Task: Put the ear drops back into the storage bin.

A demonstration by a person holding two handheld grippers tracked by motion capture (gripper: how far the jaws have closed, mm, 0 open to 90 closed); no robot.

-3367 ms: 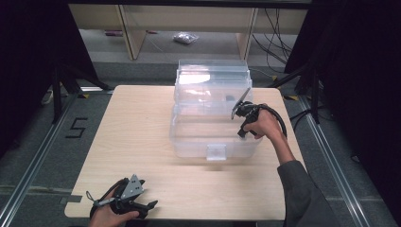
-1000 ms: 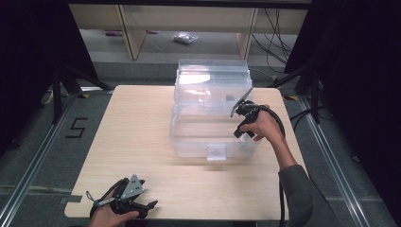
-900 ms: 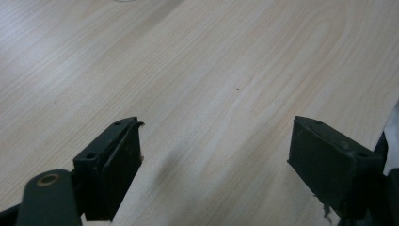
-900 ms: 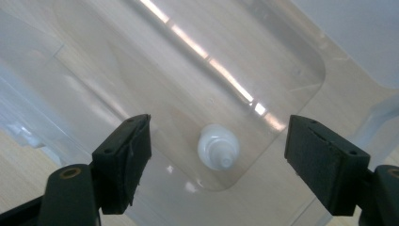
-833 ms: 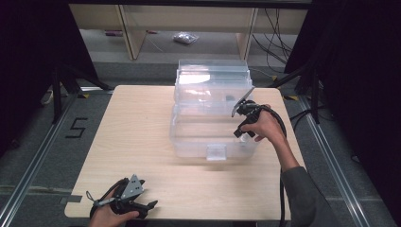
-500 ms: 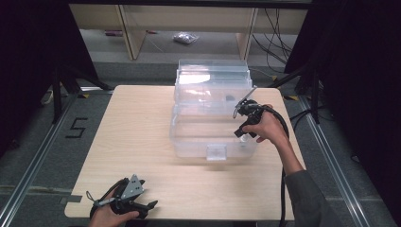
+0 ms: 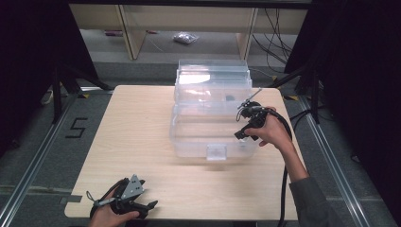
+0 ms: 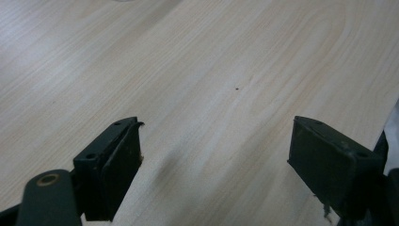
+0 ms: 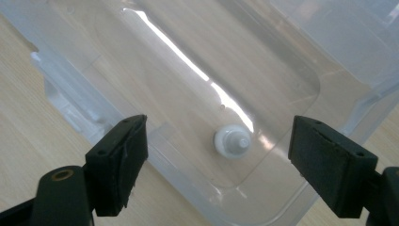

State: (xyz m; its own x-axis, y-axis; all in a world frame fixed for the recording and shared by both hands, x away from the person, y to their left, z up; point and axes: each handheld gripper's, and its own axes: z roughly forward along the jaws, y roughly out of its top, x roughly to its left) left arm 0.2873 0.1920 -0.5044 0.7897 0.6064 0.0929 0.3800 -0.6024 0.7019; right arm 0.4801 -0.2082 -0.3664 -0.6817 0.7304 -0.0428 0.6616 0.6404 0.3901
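The right tool (image 7: 247,124) hangs over the right end of the clear plastic bin (image 7: 213,124), which stands mid-tabletop toward the far side with its lid (image 7: 213,78) tipped up behind it. In the right gripper view its jaws stand wide with nothing between them, and they frame a small white knob-like piece (image 9: 231,142) lying on the bin's floor near a corner. This looks like the approach step of a pick — the tool is lined up above the piece but not yet down on it. The next move would call for lowering inside the bin wall without knocking the rim, centring the piece between the jaws, then closing on it.

The left tool (image 7: 126,201) rests at the near left edge of the tabletop (image 7: 123,127), well apart from the bin; its jaws are also wide, over bare wood.

What the white piece is — a cap, a wheel, a stopper — is hard to make out. From the high view it is lost in glare on the clear plastic, and a dark speck inside the upper part of the bin cannot be identified.
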